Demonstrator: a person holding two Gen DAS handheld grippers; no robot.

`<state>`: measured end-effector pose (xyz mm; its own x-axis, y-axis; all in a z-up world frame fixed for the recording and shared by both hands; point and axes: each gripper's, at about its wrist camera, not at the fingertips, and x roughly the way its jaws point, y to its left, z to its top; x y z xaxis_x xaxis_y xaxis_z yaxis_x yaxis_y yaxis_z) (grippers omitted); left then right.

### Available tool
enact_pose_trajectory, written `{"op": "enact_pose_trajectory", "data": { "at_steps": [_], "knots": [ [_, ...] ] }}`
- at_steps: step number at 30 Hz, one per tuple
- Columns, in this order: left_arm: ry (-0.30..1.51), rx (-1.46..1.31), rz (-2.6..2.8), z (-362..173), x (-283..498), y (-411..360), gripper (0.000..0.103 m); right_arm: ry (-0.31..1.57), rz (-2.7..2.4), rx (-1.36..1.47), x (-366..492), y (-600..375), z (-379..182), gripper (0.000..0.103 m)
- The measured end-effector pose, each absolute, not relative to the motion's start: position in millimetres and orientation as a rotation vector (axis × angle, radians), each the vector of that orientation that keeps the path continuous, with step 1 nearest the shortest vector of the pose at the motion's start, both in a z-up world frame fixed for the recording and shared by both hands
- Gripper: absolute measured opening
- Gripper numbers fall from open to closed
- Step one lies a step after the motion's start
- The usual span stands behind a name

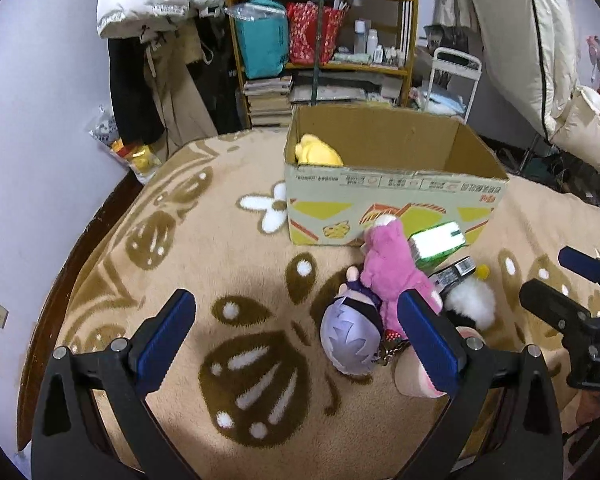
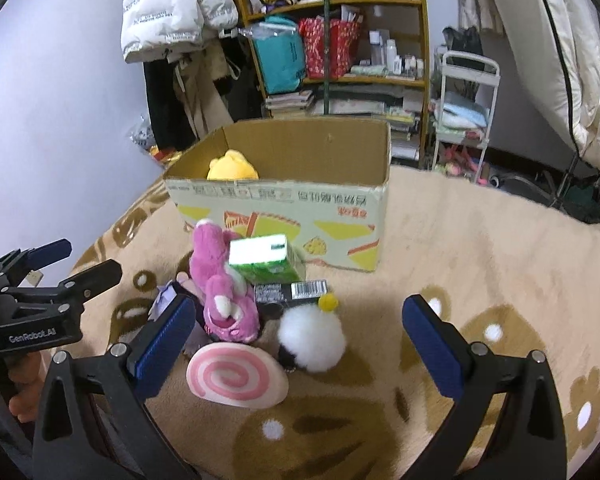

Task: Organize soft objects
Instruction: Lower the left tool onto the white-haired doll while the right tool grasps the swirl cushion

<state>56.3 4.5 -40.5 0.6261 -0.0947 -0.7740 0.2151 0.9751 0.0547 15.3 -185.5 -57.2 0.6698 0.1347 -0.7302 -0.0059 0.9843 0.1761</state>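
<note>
You held both grippers above a tan blanket [image 1: 228,264] patterned with brown ovals and white flowers. Your left gripper [image 1: 300,340] had its jaws spread wide with nothing between them; only bare blanket showed in the gap, and the purple-haired doll [image 1: 350,338] lay just inside its right finger, not gripped. Your right gripper [image 2: 300,340] was likewise wide open and empty, hovering over the pile of toys.

That pile sat just in front of the cardboard box [image 2: 284,208]. The pink plush bear [image 2: 220,284] lay there with its head toward the box, touching the doll on one side and a green carton [image 2: 266,260] on the other. The carton rested partly on a black packet [image 2: 292,292] with a barcode. A white fluffy ball [image 2: 312,336] with a small yellow pompom [image 2: 327,301] on top lay just beside the packet, and a pink-and-white swirl cushion [image 2: 236,376] lay flat nearest to you, touching the bear and the fluffy ball.

The box stood open on the blanket, and a yellow plush [image 1: 318,152] was already inside it, against the left corner.

Beyond the box stood a wooden shelf [image 2: 380,0] crowded with bags and bottles, a white puffer jacket [image 2: 164,12] hanging to its left, and a small white cart [image 2: 466,92] to its right.
</note>
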Motion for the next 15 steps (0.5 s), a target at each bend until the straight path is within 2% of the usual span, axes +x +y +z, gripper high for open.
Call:
{"op": "enact_pose_trajectory", "data": {
  "at_steps": [15],
  "knots": [
    [1.071,0.173,-0.251,-81,89,-12,0.1,1.006,0.188,0.188,27,-158,-92,0.103]
  ]
}}
